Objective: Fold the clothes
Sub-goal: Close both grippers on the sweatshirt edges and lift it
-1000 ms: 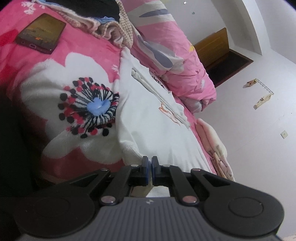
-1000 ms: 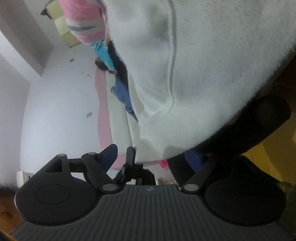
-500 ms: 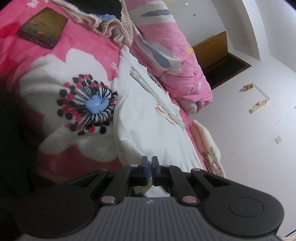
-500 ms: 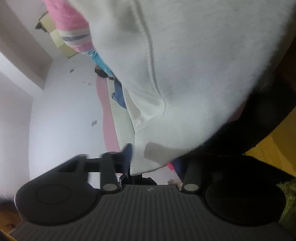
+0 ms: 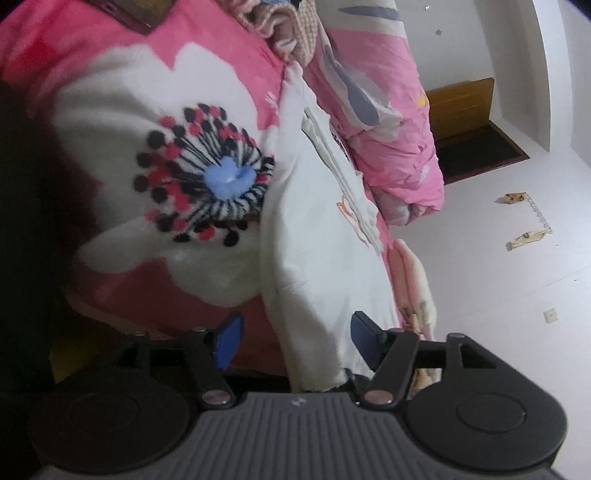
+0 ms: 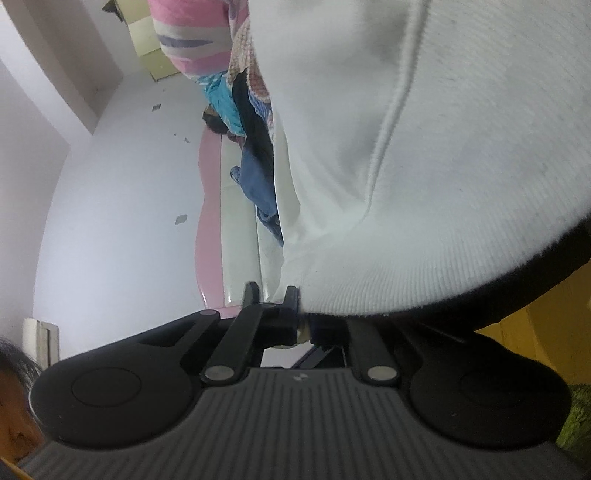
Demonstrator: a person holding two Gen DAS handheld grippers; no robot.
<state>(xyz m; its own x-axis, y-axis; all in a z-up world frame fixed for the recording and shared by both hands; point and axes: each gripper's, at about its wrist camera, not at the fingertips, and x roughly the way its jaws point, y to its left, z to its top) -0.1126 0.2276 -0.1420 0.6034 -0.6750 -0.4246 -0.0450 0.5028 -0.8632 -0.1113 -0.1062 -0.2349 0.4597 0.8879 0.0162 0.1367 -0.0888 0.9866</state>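
Note:
A white sweatshirt [image 5: 314, 236] with a small orange print lies on the pink flowered bedspread [image 5: 155, 140]; its near edge hangs between the jaws of my left gripper [image 5: 293, 338], which are wide apart and not pressing it. In the right wrist view the same white sweatshirt [image 6: 424, 155] fills the upper right, seen from very close. My right gripper [image 6: 299, 314] is shut on its ribbed hem.
A rolled pink quilt [image 5: 380, 103] lies along the far side of the bed, with a pile of other clothes [image 5: 280, 22] at its top. A pale pink garment [image 5: 413, 284] lies by the bed edge. A pink headboard [image 6: 207, 229] and blue clothes [image 6: 258, 184] show beside the sweatshirt.
My left gripper has opened and let go of the sweatshirt's edge. My right gripper has closed on the hem, which it was open around a second ago.

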